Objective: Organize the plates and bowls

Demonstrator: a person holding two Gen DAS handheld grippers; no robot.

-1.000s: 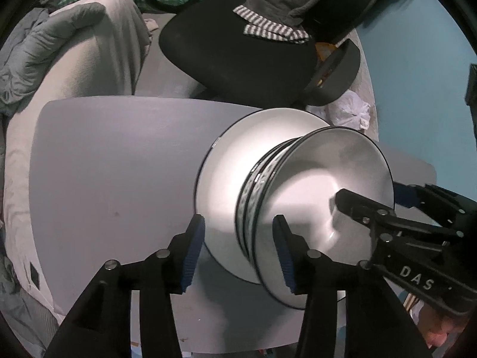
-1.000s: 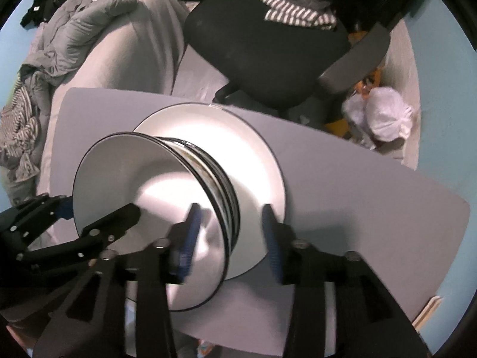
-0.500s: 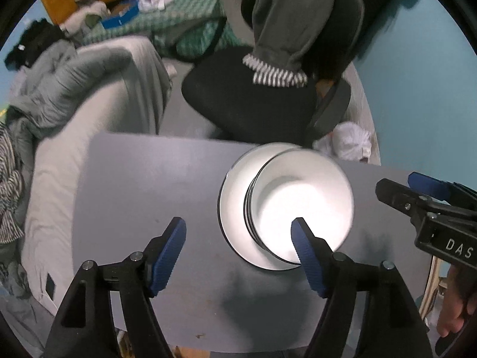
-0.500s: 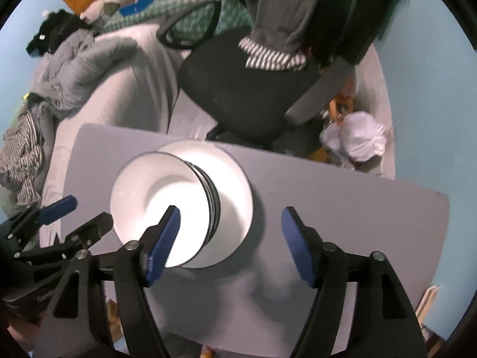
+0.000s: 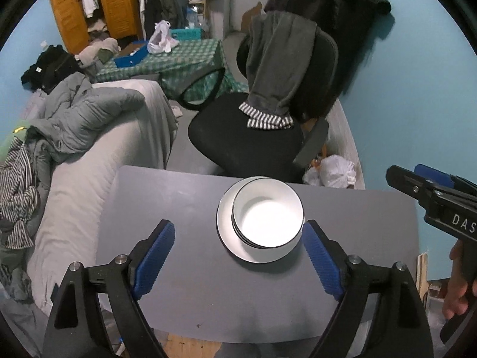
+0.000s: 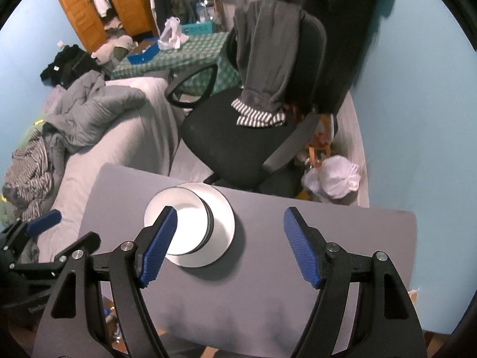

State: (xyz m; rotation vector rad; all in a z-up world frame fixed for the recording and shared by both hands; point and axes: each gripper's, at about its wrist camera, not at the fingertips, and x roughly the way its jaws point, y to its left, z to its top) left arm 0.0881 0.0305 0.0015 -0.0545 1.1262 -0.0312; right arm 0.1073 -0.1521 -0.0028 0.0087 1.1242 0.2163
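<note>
A stack of white bowls with dark rims sits on a white plate on the grey table. The same stack on its plate shows in the right wrist view. My left gripper is open and empty, high above the table, its blue pads either side of the stack in view. My right gripper is open and empty, also raised, and shows at the right edge of the left wrist view. The left gripper shows at the left of the right wrist view.
A black office chair draped with grey clothing stands behind the table. A bed with a grey jacket lies to the left. A white bag sits by the blue wall on the right. The table's near edge is below me.
Both grippers have pulled up and back from the bowl stack and opened wide. The stack and plate look much smaller and stay on the table.
</note>
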